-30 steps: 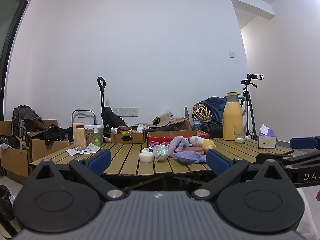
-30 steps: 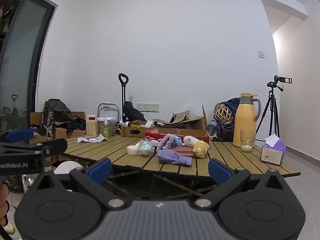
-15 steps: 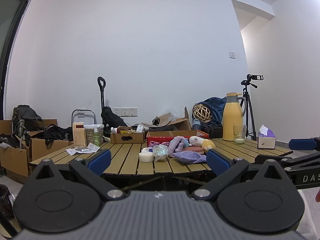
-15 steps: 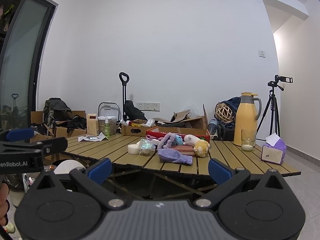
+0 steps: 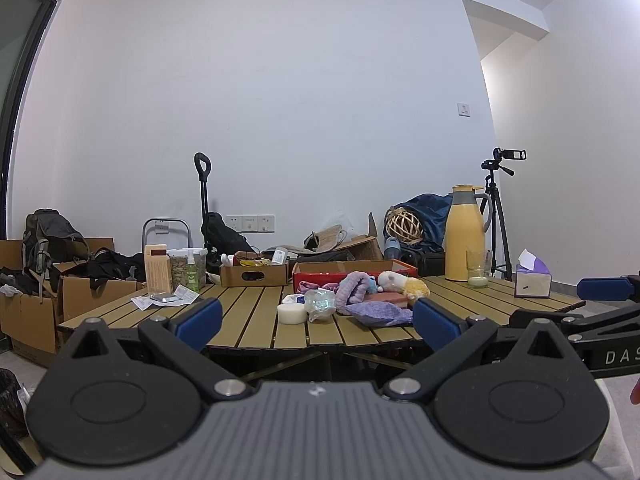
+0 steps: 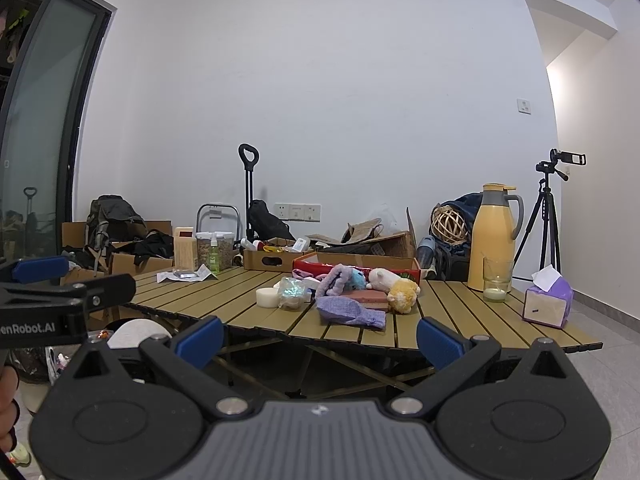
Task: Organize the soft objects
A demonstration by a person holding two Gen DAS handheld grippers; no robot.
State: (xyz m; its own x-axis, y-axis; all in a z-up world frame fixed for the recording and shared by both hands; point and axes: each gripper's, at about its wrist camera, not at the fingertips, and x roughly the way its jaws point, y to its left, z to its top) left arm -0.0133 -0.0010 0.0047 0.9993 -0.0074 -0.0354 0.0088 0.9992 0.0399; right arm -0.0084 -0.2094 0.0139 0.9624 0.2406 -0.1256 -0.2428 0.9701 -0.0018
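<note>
— Where's the soft stuff?

— Heaped mid-table on the slatted table (image 6: 224, 300), in front of the red box (image 6: 356, 269): a purple cloth (image 6: 350, 310) nearest, a yellow plush (image 6: 402, 292) just right of it, a white plush (image 6: 382, 278) and a lavender plush (image 6: 336, 278) behind.

— And the grippers?

— The left gripper (image 5: 316, 320) and right gripper (image 6: 318, 334) both hang short of the table's near edge, jaws spread wide, holding nothing.

— Anything else?

— A yellow thermos (image 6: 494, 236) far right, with a tissue box (image 6: 548, 306) nearer.
</note>
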